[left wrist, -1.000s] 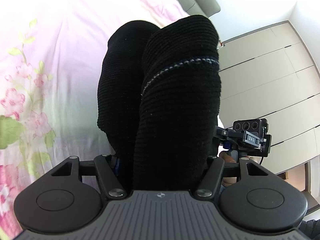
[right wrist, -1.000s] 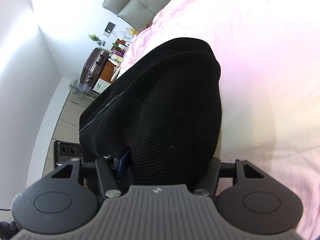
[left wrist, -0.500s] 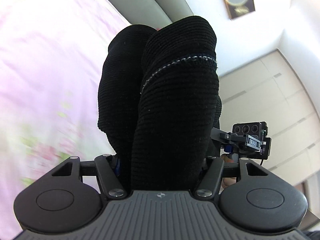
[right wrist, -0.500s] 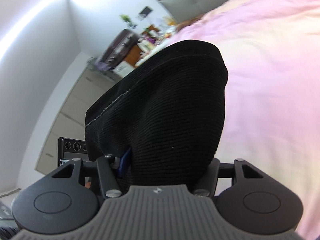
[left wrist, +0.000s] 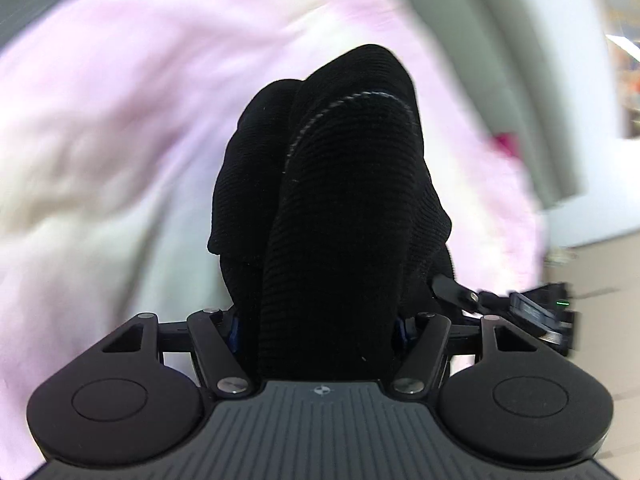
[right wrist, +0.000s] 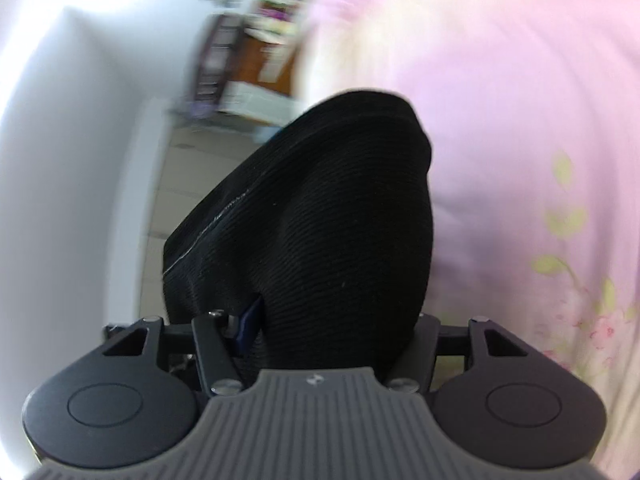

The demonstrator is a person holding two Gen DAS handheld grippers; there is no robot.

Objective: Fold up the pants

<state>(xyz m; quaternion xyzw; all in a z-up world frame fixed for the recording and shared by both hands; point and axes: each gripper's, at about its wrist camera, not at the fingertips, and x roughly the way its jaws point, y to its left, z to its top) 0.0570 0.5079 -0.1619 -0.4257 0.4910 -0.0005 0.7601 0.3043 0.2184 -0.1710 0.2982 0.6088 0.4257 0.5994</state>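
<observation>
1. A bed [left wrist: 120, 128] with a pink sheet fills the background of both wrist views, blurred; pale green leaf and pink flower prints show at the right of the right wrist view.
2. A white wall [right wrist: 60, 160] and blurred furniture lie beyond the bed's edge.
3. The left gripper [left wrist: 320, 332] has a thick bunch of black ribbed pants [left wrist: 344, 208] between its fingers; its jaws are opening slightly, with the cloth filling the gap.
4. The right gripper [right wrist: 320, 332] is clenched on another bunch of the pants [right wrist: 320, 220], held above the sheet.
5. A pale stitched seam crosses the cloth in each view.
6. The right gripper shows at the right edge of the left view.
</observation>
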